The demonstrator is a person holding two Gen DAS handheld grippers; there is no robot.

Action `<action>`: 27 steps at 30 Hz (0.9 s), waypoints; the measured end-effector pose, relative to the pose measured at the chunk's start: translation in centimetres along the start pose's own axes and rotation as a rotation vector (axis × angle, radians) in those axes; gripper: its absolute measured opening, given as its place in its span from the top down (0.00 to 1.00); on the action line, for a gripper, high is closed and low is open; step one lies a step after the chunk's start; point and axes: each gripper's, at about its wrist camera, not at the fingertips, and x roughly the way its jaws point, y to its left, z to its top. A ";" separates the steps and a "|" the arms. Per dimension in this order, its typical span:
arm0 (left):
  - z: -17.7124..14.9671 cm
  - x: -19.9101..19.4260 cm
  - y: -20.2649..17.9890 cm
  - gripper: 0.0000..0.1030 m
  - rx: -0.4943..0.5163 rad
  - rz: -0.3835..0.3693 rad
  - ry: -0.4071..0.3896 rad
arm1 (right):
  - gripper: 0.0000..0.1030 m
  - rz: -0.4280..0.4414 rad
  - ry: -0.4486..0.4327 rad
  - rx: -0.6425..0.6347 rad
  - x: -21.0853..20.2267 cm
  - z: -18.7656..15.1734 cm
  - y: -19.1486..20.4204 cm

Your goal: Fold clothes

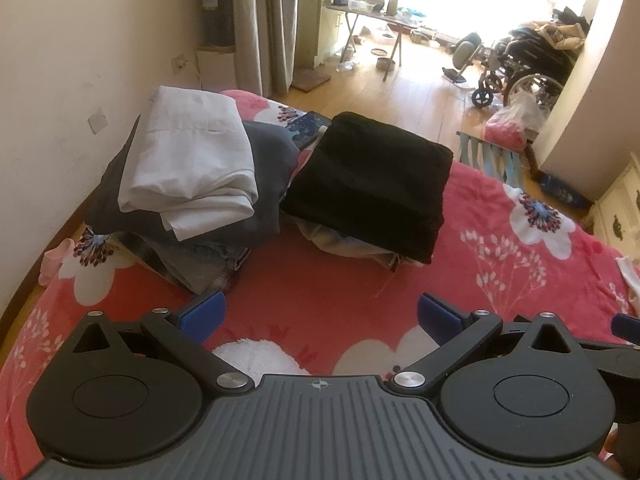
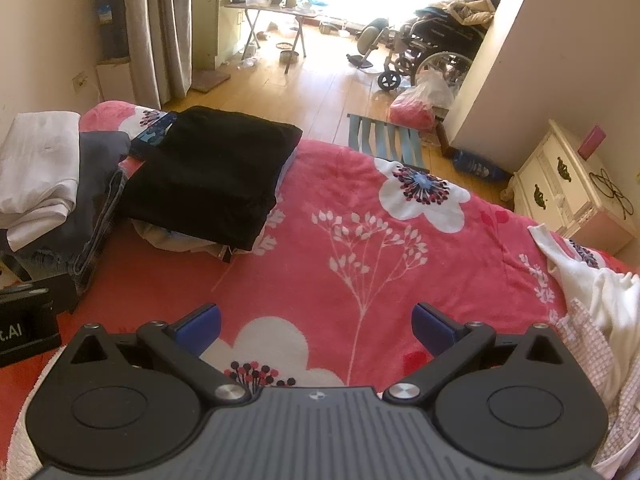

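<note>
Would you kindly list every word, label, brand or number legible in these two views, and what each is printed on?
".AI", white letters, cut off at the frame edge, on the black device at the left of the right wrist view.
Water jug label: blue, too blurred to read.
Blue packet behind the black clothes: print too small to read.
Blue bottle on the floor: label unreadable.
Nothing else legible.

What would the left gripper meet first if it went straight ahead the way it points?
Probably the bedspread first, since the open left gripper looks down at it; beyond lies the black folded garment. Depth is unclear.
</note>
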 end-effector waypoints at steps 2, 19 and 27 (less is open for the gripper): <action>0.0 -0.1 0.0 0.00 0.002 0.001 -0.003 | 0.00 -0.001 -0.001 -0.002 -0.1 0.0 0.1; -0.2 0.0 -0.1 0.00 0.018 0.007 0.000 | 0.00 -0.007 0.003 -0.006 0.0 -0.3 0.3; -0.3 0.0 0.0 0.00 0.016 0.007 0.000 | 0.00 -0.010 0.004 -0.010 0.0 -0.3 0.5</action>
